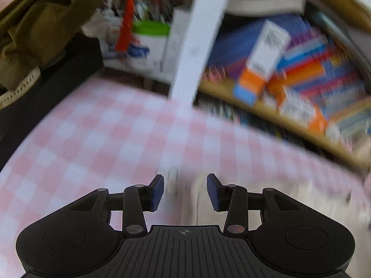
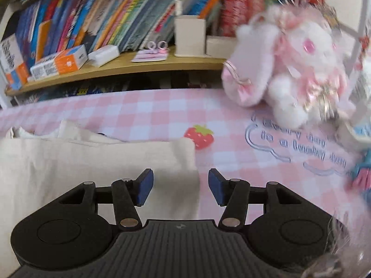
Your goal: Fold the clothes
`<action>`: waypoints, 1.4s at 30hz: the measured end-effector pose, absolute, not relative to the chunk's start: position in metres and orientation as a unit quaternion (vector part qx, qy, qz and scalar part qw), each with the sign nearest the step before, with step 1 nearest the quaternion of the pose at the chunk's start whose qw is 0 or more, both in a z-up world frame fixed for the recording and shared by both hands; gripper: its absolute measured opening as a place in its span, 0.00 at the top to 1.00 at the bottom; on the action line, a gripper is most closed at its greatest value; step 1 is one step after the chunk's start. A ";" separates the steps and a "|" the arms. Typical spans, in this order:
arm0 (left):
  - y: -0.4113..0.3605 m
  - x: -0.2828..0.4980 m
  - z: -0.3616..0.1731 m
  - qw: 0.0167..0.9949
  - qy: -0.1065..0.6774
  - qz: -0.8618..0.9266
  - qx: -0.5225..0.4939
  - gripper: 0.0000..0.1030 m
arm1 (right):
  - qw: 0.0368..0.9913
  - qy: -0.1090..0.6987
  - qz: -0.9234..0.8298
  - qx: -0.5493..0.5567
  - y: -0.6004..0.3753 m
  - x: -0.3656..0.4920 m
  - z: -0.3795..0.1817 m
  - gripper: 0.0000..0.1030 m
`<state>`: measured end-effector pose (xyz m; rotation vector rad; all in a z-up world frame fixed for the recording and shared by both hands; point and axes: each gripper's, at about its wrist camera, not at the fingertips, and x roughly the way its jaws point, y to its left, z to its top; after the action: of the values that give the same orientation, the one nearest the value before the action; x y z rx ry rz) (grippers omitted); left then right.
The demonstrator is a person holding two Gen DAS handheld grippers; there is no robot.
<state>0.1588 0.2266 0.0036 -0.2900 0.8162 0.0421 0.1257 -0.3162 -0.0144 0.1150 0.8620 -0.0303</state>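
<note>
I see my right gripper (image 2: pixel 180 186) spread empty above the right edge of the folded cream garment (image 2: pixel 92 169) lying on the pink checked tablecloth (image 2: pixel 162 111), while my left gripper (image 1: pixel 185 191), also spread empty, hovers over blurred cloth.

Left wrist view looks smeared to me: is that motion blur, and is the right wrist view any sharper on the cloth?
Left wrist view: heavy motion blur across the pink checked tablecloth and the book shelf; only the open left gripper is crisp. Right wrist view: sharper in the middle, the folded cream cloth reads clearly under the open right gripper; the pink plush rabbit and edges are smeared.
</note>
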 end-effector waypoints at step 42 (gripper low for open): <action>0.176 -0.014 0.025 0.894 0.422 -0.008 -0.148 0.65 | 0.880 0.447 -0.046 0.157 -0.330 -0.056 0.016 0.62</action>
<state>-0.0137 0.1763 0.0247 -0.3077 0.8754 -0.0163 -0.0557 -0.3296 0.0160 0.3264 0.9313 -0.0951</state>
